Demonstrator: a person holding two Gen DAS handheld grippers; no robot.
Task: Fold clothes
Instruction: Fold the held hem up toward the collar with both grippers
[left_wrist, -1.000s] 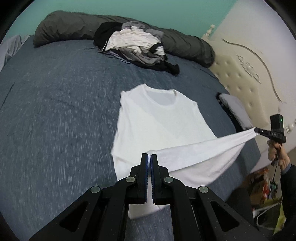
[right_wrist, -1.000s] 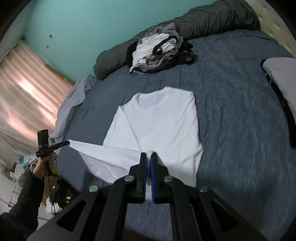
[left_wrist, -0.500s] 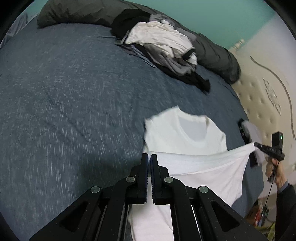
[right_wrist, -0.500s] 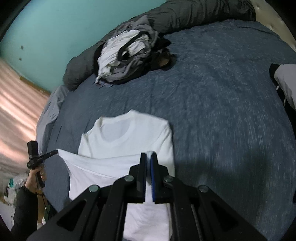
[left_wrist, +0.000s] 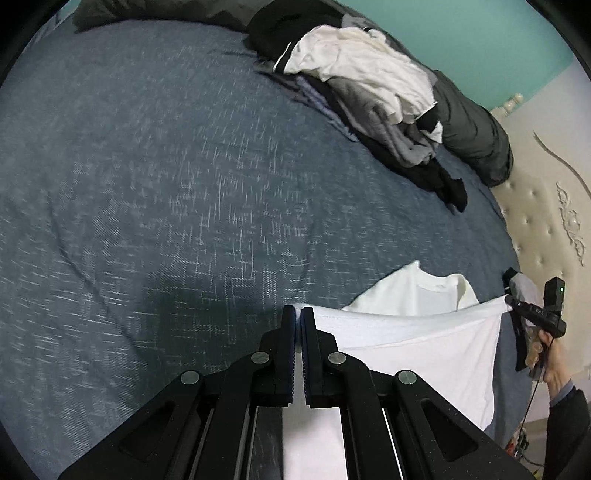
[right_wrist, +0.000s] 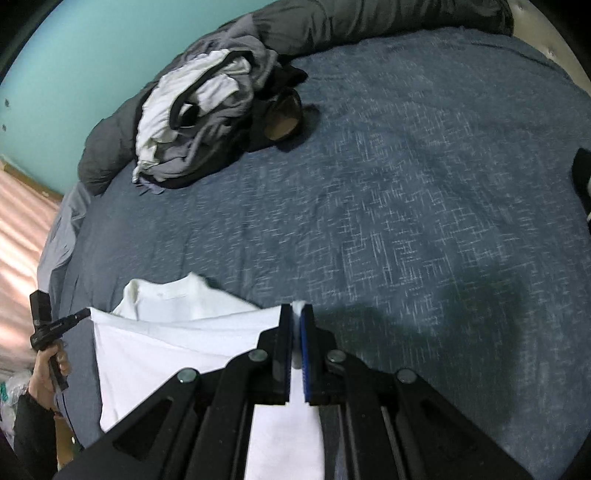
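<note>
Both hand-held grippers, left and right, pinch the soft white shirt's taut hem.

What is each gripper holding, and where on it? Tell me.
Both hold the white T-shirt. The left gripper and the right gripper have their jaws shut on opposite ends of its raised edge, apparently the hem corners, folding it toward the collar.

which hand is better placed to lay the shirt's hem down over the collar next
Neither alone. The left tool and right tool are each shut on a hem corner of the white shirt, stretched level just short of its collar; both should lower together.
</note>
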